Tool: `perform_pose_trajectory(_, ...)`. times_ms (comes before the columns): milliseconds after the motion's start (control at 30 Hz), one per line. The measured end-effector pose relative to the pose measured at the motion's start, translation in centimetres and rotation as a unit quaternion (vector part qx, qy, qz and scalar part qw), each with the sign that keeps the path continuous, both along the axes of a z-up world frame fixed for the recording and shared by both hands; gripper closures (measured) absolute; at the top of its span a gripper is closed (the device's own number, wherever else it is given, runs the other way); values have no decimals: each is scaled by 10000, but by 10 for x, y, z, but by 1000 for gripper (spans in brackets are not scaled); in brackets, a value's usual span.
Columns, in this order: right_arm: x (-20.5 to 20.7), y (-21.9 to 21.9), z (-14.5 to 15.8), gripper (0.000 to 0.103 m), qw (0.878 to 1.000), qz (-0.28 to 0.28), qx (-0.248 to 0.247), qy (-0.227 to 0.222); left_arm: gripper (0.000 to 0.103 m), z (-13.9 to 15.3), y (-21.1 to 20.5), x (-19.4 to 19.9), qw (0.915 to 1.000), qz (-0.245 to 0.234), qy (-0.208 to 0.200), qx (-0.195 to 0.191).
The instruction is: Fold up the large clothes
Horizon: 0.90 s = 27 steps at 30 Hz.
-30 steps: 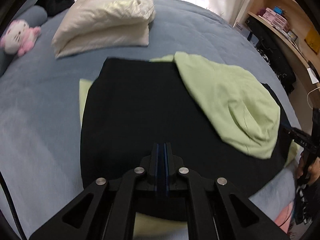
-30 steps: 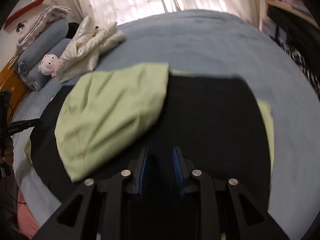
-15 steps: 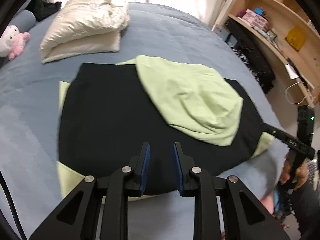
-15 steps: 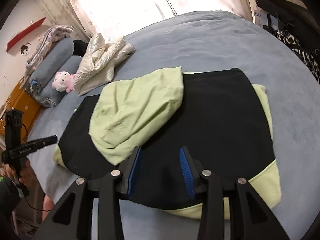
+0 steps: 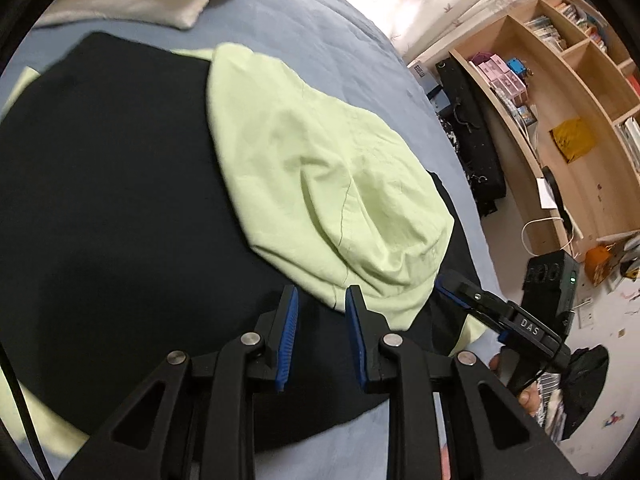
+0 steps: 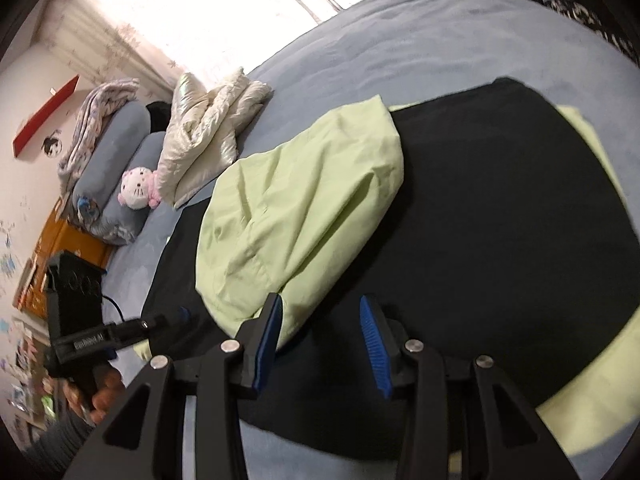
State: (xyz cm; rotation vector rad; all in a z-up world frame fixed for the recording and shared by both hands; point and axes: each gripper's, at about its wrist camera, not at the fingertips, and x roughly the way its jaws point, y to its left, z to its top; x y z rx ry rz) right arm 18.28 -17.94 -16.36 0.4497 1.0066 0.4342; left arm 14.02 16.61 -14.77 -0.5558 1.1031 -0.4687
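Observation:
A large black garment [image 5: 120, 200] with pale green trim lies spread flat on the blue bed [image 5: 320, 28]. A pale green flap [image 5: 312, 168] is folded over its top. My left gripper [image 5: 320, 294] hovers open at the flap's near edge, with nothing clamped. The right gripper [image 5: 450, 286] comes in from the right at the flap's corner. In the right wrist view the black garment [image 6: 500, 220] and the green flap [image 6: 300, 208] fill the middle. My right gripper [image 6: 320, 302] stands open, its left finger beside the flap's edge. The left gripper [image 6: 182, 314], held by a hand, points in from the left.
A folded cream puffy jacket [image 6: 212, 132] lies further up the bed, beside a pink and white plush toy [image 6: 138, 188] and grey bolsters [image 6: 116, 148]. Wooden shelves [image 5: 560, 100] and a black bag [image 5: 472, 140] stand past the bed's right side.
My left gripper went from shut to open and swung right and down toward the green flap's near edge. The right gripper's jaws widened and it rolled, closing in on the same flap.

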Motion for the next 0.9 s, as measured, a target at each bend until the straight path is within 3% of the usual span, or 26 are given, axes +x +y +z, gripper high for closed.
perform_pose_trajectory(333,21,2,-21,63,9981,-236,575,34,82,-40,-19,27,9972,293,71,-685)
perform_pose_trajectory(367,21,4,-21,72,9975,-243,660,18,82,-43,-19,27,9958,381,42,-829)
perform_pose_trajectory(400,22,4,-22,89,9970,-226,746,41,82,-45,-19,28,9943,474,15,-955)
perform_pose_trajectory(533,18,8,-19,96,9938,-311,1065,102,95,-45,-16,26,9894,905,-95,-1131)
perform_pose_trajectory(667,7,14,-12,97,9875,-361,1515,251,98,-17,-6,13,9882,1245,-294,-838)
perform_pose_trajectory(767,-7,26,-15,97,9862,-320,1565,443,98,8,1,-4,9890,1388,-433,-265)
perform_pose_trajectory(900,-19,43,-39,98,9934,-323,894,649,99,-9,-12,-8,9904,1208,-17,669)
